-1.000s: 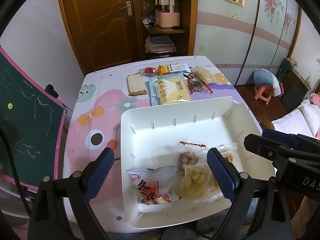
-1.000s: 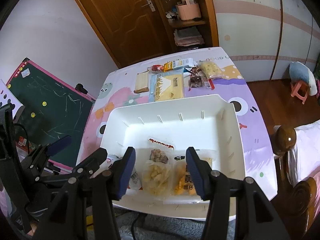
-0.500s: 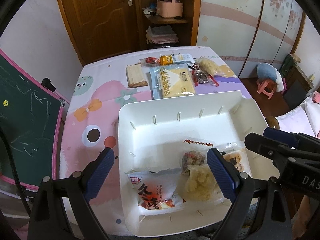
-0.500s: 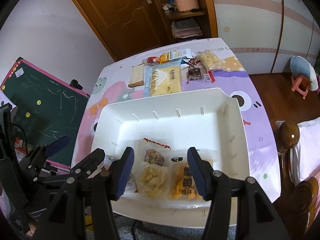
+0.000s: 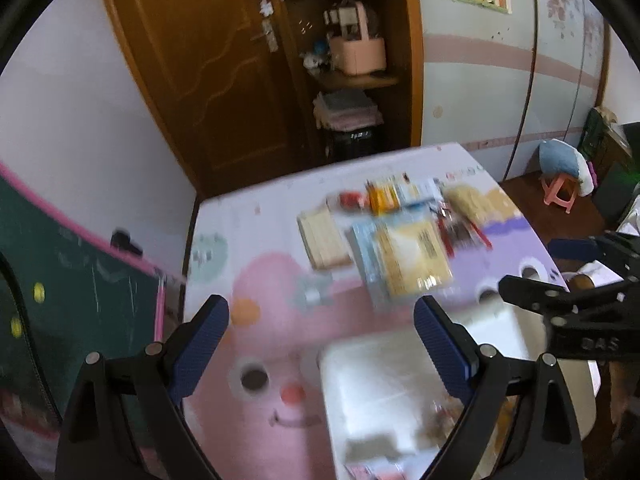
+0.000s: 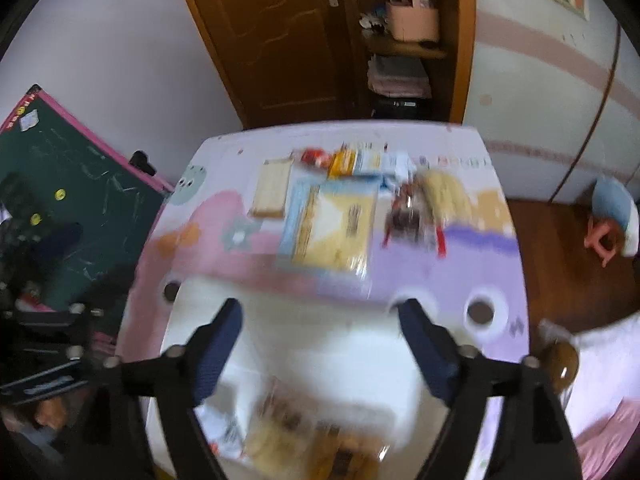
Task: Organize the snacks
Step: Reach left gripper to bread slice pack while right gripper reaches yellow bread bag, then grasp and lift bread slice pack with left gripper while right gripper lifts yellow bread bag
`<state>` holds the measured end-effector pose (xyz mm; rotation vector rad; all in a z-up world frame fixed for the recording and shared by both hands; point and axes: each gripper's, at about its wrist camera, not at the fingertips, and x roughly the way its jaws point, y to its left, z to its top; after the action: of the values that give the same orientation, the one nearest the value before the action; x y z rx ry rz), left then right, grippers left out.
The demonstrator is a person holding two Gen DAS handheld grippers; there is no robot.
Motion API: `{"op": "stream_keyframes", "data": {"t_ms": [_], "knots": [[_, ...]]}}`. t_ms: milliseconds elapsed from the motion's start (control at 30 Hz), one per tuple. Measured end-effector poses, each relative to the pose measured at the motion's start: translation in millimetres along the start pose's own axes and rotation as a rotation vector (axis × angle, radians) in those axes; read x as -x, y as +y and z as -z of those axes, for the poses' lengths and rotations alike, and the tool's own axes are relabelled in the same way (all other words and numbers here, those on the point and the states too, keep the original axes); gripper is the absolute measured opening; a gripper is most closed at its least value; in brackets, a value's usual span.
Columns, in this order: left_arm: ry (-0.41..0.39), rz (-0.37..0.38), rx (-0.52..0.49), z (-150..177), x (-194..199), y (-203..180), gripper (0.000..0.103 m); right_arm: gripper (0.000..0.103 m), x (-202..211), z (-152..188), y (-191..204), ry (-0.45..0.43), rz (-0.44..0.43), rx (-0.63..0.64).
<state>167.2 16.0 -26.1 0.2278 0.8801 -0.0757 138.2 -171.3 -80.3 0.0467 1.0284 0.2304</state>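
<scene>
Both views are blurred by motion. My left gripper (image 5: pixel 320 312) is open and holds nothing, above the pink cartoon tablecloth (image 5: pixel 260 280) just left of the white tray (image 5: pixel 380 368). My right gripper (image 6: pixel 320 308) hangs over the tray's far rim (image 6: pixel 304 312); its jaws are opening and nothing is between them. Several snack packets (image 6: pixel 300 432) lie in the tray's near part. Beyond the tray lie a large yellow-and-blue packet (image 6: pixel 332 224), a beige wafer pack (image 6: pixel 272 188), a dark red-trimmed packet (image 6: pixel 410 216) and a yellow bag (image 6: pixel 444 196). The same large packet (image 5: pixel 404 256) shows in the left wrist view.
A green chalkboard with a pink frame (image 6: pixel 60 200) leans at the table's left side. A wooden door (image 5: pixel 208 80) and a shelf (image 5: pixel 356 80) stand behind the far table edge. A pink stool (image 5: pixel 560 196) and a bed (image 6: pixel 600 360) are on the right.
Both grippers have swept forward over the table, so the tray and its packets have dropped low in each view. The right jaws have widened. The left jaws stay the same width.
</scene>
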Motion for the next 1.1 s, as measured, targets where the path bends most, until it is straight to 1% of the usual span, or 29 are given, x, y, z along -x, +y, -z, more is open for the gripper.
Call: {"op": "stream_keyframes", "data": {"t_ms": [33,100,167,233,267,333,400,567,633,700,800,867,933,1000,1100], "knots": [[0.011,-0.002,-0.007,-9.4,-7.4,3.2,0.096,0.088,-8.7,-13.5,-2.5,0.006,0.012,-0.008],[0.042,0.011,0.006,-29.1,-29.1,11.9,0.096,0.093,-29.4,-36.1,-10.1,0.023,0.001,-0.052],[0.08,0.015,0.029,-43.7,-55.4,20.6,0.096,0.097,-53.8,-52.3,-15.3,0.045,-0.011,-0.088],[0.113,0.021,0.025,-52.9,-79.7,24.4,0.096,0.099,-80.6,-62.4,-19.4,0.063,-0.012,-0.116],[0.133,0.026,0.017,-56.2,-92.2,26.2,0.096,0.1,-93.7,-65.2,-20.7,0.083,-0.017,-0.129],[0.18,0.057,0.007,-60.8,-118.7,29.4,0.096,0.102,-122.0,-68.4,-23.2,0.14,-0.04,-0.165],[0.214,0.062,0.016,-62.1,-142.9,33.9,0.096,0.103,-145.3,-69.3,-21.4,0.185,-0.041,-0.184],[0.269,0.055,0.066,-65.5,-187.5,51.3,0.096,0.103,-194.6,-69.3,-5.6,0.291,0.018,-0.157],[0.294,0.063,0.102,-65.4,-203.9,58.2,0.096,0.103,-212.6,-67.6,3.5,0.338,0.07,-0.131],[0.319,0.075,0.142,-65.1,-218.1,63.2,0.096,0.103,-225.2,-65.7,13.5,0.374,0.114,-0.099],[0.344,0.084,0.171,-63.4,-238.2,63.2,0.096,0.103,-236.3,-64.6,25.3,0.421,0.168,-0.044],[0.363,0.087,0.178,-62.5,-253.7,58.4,0.096,0.103,-239.6,-63.9,27.7,0.442,0.169,-0.038],[0.379,0.089,0.183,-61.6,-266.3,53.3,0.096,0.101,-243.2,-61.8,25.3,0.467,0.147,-0.05],[0.402,0.095,0.193,-59.2,-280.8,46.3,0.096,0.095,-242.1,-58.8,18.0,0.486,0.121,-0.063],[0.416,0.103,0.203,-58.2,-297.3,36.3,0.096,0.091,-230.5,-52.6,3.7,0.485,0.118,-0.071]]}}
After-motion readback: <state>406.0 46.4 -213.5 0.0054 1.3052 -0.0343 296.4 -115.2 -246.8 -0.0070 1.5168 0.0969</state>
